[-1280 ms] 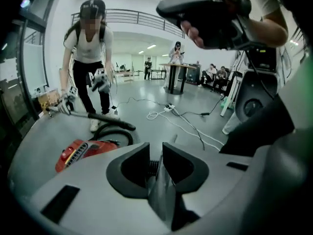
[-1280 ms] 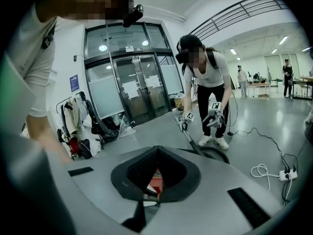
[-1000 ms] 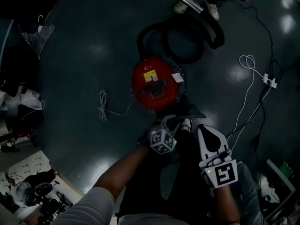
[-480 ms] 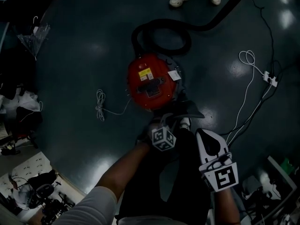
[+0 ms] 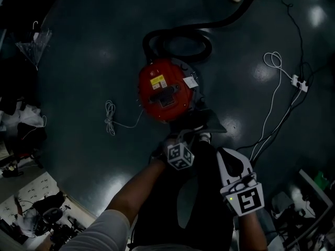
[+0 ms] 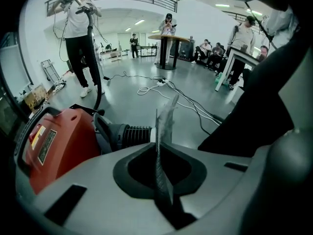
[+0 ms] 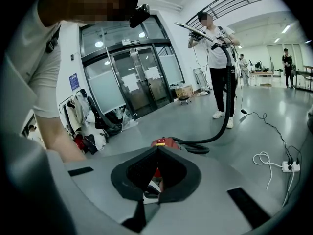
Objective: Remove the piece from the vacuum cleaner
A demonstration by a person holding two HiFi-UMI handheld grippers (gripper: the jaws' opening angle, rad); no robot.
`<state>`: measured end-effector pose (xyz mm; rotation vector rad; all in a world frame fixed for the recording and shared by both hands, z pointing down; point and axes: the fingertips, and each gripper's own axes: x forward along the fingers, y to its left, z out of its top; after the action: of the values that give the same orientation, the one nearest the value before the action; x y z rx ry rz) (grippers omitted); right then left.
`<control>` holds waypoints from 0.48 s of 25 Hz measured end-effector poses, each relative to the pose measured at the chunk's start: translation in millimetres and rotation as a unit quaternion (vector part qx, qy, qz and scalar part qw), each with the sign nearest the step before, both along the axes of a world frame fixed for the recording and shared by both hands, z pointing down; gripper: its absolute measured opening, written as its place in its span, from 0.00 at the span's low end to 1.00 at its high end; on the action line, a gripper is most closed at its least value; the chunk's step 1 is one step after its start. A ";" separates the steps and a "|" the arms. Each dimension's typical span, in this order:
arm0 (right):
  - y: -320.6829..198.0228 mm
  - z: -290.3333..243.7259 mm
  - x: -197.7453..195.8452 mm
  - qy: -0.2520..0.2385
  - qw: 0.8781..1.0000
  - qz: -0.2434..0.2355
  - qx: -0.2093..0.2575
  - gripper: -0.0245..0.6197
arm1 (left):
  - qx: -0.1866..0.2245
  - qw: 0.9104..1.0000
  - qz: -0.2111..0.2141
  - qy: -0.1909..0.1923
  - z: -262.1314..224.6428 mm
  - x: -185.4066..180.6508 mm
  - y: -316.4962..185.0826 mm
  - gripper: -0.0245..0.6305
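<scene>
The red vacuum cleaner point(image 5: 165, 90) stands on the dark floor just ahead of my feet, and it also shows in the left gripper view point(image 6: 54, 146) and the right gripper view point(image 7: 164, 142). Its black hose point(image 5: 178, 38) loops behind it and runs off to the upper right, where a standing person point(image 7: 217, 58) holds the wand. My left gripper point(image 5: 188, 136) sits at the vacuum's near side, shut on a thin pale piece point(image 6: 168, 116) that stands edge-on between its pads. My right gripper point(image 5: 230, 153) hangs back over my right leg, open, with nothing in it.
A white cable point(image 5: 277, 88) runs to a power strip point(image 5: 299, 82) at the right. A coiled white cord point(image 5: 111, 118) lies left of the vacuum. Clutter and gear point(image 5: 36, 218) fill the lower left. Several people sit at tables point(image 6: 215, 53) farther off.
The hose loop behind the vacuum has been drawn tighter and stretched to the upper right, and the standing person's feet have left the head view. Both grippers have barely moved.
</scene>
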<state>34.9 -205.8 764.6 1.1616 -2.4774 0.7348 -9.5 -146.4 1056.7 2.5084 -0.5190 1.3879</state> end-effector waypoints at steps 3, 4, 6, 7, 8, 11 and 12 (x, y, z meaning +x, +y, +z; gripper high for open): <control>5.5 1.8 1.9 0.004 1.000 0.000 -0.007 0.06 | -0.010 1.000 0.003 0.011 -3.0 2.4 12.0 0.08; 6.2 1.0 2.4 0.004 1.000 0.001 -0.008 0.06 | -0.012 1.000 0.000 0.013 -5.3 2.4 14.3 0.08; 7.7 -3.8 2.6 0.004 1.000 0.003 -0.008 0.06 | -0.015 1.000 -0.005 0.017 -13.1 2.2 19.0 0.08; 8.5 -7.9 2.2 0.003 1.000 0.004 -0.008 0.06 | -0.016 1.000 -0.006 0.019 -19.1 2.2 21.4 0.08; 9.6 -13.1 1.6 0.002 1.000 0.004 -0.009 0.06 | -0.017 1.000 -0.008 0.021 -26.9 2.1 23.4 0.08; 17.1 -30.1 1.9 0.006 1.000 0.005 -0.005 0.06 | -0.016 0.999 -0.014 0.031 -60.5 0.7 28.3 0.08; 19.8 -37.7 2.3 0.008 1.000 0.006 -0.002 0.06 | -0.015 0.999 -0.013 0.034 -74.5 0.2 30.4 0.08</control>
<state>37.1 -186.0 726.9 1.1771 -2.4571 0.7313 -9.3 -116.0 982.2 2.5062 -0.5118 1.2854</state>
